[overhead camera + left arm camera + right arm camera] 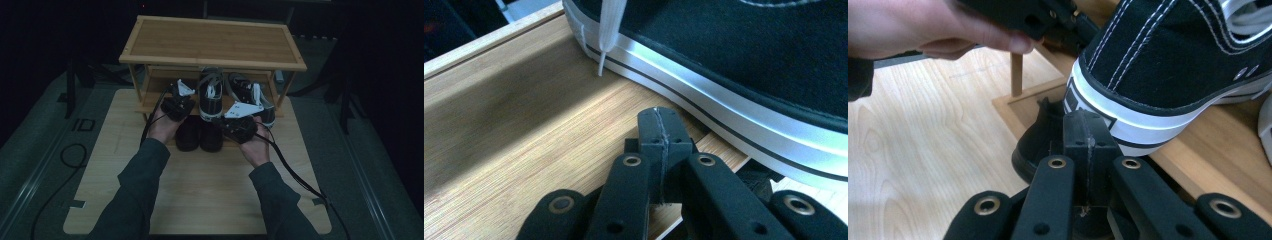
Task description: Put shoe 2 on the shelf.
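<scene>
Two black sneakers with white soles, one (211,97) left of the other (247,92), stand on the middle shelf (155,95) of a wooden shoe rack (212,40). My left gripper (177,92) is shut and empty, its tip (659,120) low over the shelf boards (524,130) beside a sneaker's white sole (724,100). A white lace (606,35) hangs down by that sole. My right gripper (231,119) is also shut on nothing, its tip (1087,130) just behind a sneaker's heel (1128,115). A pair of dark shoes (200,135) sits below, and one of them (1040,142) lies under that heel.
The rack stands at the far end of a light wooden board (200,200) on a dark floor. A thin rack post (1017,74) rises near the other hand (923,25). Cables (295,175) trail back from both grippers.
</scene>
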Tool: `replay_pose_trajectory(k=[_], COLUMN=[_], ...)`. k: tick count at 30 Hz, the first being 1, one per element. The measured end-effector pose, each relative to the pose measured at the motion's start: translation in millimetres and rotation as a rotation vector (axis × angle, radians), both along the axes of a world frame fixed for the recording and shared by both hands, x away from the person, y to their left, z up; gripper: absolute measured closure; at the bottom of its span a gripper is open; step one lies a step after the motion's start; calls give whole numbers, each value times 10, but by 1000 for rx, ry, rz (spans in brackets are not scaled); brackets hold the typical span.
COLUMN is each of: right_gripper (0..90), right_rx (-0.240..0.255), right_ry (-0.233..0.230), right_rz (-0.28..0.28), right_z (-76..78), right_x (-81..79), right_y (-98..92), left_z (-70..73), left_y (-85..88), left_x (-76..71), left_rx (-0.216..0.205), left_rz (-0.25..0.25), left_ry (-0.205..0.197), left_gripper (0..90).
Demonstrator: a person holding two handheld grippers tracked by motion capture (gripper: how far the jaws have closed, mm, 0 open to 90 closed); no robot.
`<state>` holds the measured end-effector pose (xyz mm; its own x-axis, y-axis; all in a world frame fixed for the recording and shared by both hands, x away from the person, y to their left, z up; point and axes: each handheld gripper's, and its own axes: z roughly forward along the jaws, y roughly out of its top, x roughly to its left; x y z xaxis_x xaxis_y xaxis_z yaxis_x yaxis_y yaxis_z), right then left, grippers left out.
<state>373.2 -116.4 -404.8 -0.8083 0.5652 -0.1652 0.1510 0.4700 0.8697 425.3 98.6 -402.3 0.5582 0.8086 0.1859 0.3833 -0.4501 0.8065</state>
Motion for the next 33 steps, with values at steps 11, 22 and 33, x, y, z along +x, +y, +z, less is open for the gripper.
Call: replay_pose_trajectory(k=[11,22,33], right_gripper=[900,900,900], right_rx=[-65,-51,-48], right_ry=[-44,-41,-32], right_rz=[-17,-51,-35], right_z=[-17,-35,-29], right_x=[-18,35,69], right_y=[79,78,126], left_z=[-2,-4,-3], left_y=[3,1,-1], left_x=[1,-1,-1], left_rx=[-5,-4,-5], left_rz=[-1,0,2], left_ry=[1,-2,-1], left_gripper=[900,900,900])
